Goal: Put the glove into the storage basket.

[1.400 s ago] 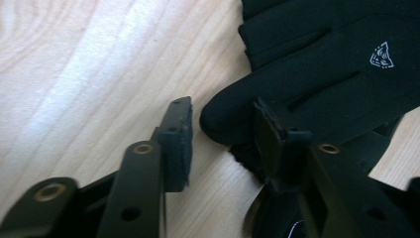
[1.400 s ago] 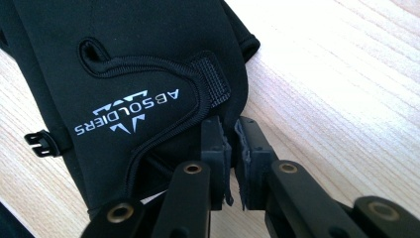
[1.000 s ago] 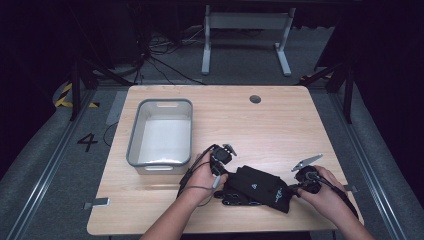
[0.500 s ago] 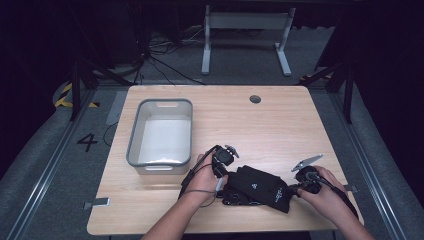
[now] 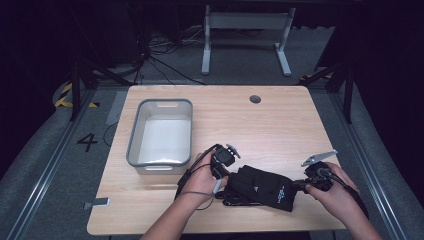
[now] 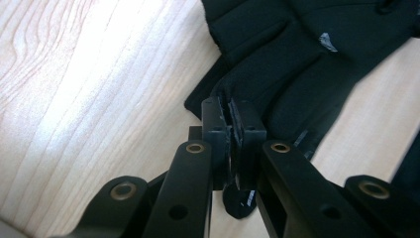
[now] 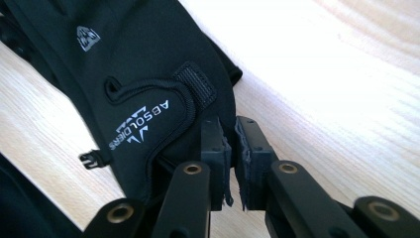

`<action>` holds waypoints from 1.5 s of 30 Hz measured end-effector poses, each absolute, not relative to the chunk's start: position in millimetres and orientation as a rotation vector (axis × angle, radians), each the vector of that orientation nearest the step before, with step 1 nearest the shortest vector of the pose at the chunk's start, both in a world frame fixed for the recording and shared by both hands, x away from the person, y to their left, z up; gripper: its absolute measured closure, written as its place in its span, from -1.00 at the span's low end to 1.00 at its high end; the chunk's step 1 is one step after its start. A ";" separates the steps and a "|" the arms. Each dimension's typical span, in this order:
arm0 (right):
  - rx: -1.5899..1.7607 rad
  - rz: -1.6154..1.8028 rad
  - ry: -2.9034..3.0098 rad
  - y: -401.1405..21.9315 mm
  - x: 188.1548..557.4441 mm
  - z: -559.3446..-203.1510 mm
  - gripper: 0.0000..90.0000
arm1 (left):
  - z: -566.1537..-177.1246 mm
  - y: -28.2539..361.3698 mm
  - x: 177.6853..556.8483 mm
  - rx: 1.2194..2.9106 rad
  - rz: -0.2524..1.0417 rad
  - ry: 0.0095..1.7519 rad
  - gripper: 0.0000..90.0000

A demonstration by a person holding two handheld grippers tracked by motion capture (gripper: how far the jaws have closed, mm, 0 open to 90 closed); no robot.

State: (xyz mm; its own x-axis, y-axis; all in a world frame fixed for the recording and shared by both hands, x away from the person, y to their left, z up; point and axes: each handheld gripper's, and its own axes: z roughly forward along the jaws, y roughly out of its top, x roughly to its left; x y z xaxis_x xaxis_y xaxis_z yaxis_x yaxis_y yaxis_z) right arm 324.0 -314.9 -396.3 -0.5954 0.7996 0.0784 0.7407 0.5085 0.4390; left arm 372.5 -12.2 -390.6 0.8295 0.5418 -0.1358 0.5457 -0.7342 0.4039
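Right gripper view: "ABSOLDIERS" in pale letters with a chevron mark on the cuff of a black glove (image 7: 148, 84), small shield logo further up, hook-and-loop tab beside. Lying on the wooden table (image 5: 280, 125) near the front edge, right of a grey bin (image 5: 161, 131). Right gripper (image 7: 233, 144) clamped on cuff edge; left gripper (image 6: 229, 119) just closed, pinching the fingertip end.

Bright glare washes the table (image 6: 74, 74) in close views; surroundings stay dark.
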 end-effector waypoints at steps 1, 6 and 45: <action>1.343 0.681 2.596 -316.0 322.7 -391.2 0.86 | -387.9 -11.3 370.8 2.574 -0.013 0.806 0.93; 1.344 0.714 2.574 -319.4 322.4 -383.5 0.86 | -377.3 -6.7 362.2 2.565 -0.006 0.792 0.93; 1.237 0.779 2.643 -293.3 351.1 -374.2 0.86 | -377.9 15.6 330.2 2.619 -0.047 0.846 0.92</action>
